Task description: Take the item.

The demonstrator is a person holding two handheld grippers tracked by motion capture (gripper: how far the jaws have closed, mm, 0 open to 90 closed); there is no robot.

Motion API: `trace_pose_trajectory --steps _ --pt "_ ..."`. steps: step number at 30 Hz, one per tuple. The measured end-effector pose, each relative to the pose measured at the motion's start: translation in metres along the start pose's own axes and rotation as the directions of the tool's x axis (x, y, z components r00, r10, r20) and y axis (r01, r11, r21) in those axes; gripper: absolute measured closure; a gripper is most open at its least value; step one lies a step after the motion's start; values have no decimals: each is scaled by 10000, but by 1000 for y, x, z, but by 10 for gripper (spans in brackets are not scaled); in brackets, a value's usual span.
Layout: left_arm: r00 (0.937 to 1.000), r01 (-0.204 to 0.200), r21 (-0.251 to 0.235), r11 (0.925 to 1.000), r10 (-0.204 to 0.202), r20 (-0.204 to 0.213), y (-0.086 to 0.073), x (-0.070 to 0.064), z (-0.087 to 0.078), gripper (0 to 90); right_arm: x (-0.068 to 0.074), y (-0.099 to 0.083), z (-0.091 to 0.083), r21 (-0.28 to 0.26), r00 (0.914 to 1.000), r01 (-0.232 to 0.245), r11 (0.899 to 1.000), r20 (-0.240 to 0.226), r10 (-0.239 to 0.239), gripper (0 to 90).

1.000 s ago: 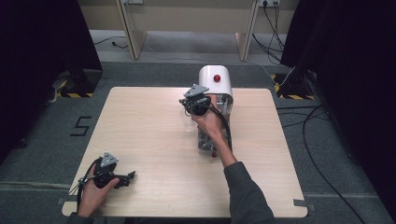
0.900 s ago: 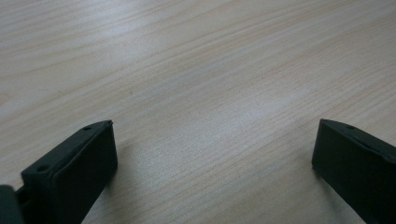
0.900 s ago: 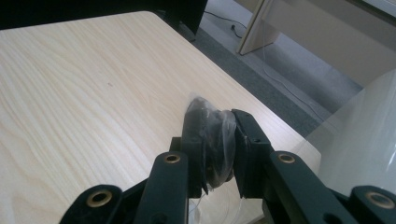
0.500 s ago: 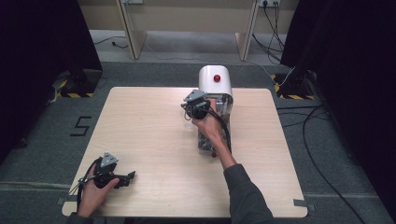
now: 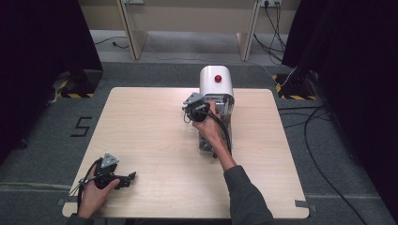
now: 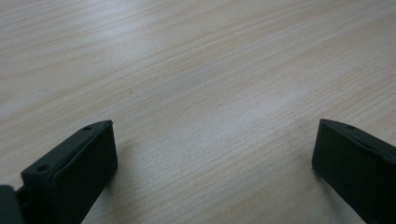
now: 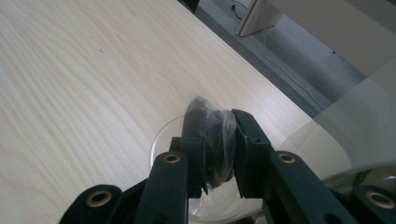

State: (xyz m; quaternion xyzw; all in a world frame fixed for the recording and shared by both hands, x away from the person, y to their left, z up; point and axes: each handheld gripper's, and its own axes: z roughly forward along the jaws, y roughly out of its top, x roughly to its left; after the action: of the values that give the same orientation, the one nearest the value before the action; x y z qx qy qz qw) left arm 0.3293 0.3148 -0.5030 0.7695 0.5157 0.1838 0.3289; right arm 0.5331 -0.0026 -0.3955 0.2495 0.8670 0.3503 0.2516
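A: What's the biggest thing in front of the person?

B: The pale wooden table [image 5: 155, 122]. Toward its far edge stands a white machine [image 5: 216, 84] with a rounded top and a red knob [image 5: 218, 78], and clear parts sit below and in front of its body.

A: And the two arms?

B: The person's right forearm reaches from the near edge up the middle of the table. Its hand holds the right gripper [image 5: 195, 107] just beside the machine's front left corner, with a black cable trailing back along the arm. The left gripper [image 5: 123, 178] rests near the table's near left corner, well apart from the machine, pointing right.

A: How do the tongs stand?

B: In the left gripper view the jaws stand wide apart over bare wood, with nothing between them. In the right gripper view the right gripper [image 7: 219, 154] is clamped on a small dark packet [image 7: 211, 140] in crinkled clear wrap.

A: Where is that packet?

B: Between the jaws, above the rim of a clear round cup [image 7: 163, 140], beside the machine's transparent wall [image 7: 355, 130].
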Motion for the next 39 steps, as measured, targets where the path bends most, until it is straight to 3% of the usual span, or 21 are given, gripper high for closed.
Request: trace_pose_trajectory --steps 4,6,10,15,18,20,33,35,39 --pt "10000 1 0 10000 -1 3 0 0 0 0 4 -2 2 105 9999 -100 9999 74 99 766" --pt "10000 2 -2 10000 -2 1 0 0 0 0 4 -3 3 154 9998 172 9997 123 -174 766" --pt "10000 2 0 10000 -2 2 0 0 0 0 6 -4 5 235 9999 15 9997 138 -18 765" --pt "10000 0 -1 10000 0 2 0 0 0 0 7 -5 5 256 9995 236 9994 203 -241 763" --pt "10000 0 1 10000 0 2 0 0 0 0 8 -5 5 316 9998 51 9995 180 -57 760" --pt "10000 0 -1 10000 0 2 0 0 0 0 7 -5 6 272 9996 214 9994 152 -218 754" --pt "10000 2 0 10000 -2 2 0 0 0 0 8 -5 4 117 9997 172 9998 175 -174 701" --pt "10000 -1 0 10000 1 2 0 0 0 0 9 -4 3 144 9998 -66 9999 206 63 694" --pt "10000 1 -3 10000 -1 3 0 0 0 0 9 -2 1 -9 9998 122 9999 175 -122 679"
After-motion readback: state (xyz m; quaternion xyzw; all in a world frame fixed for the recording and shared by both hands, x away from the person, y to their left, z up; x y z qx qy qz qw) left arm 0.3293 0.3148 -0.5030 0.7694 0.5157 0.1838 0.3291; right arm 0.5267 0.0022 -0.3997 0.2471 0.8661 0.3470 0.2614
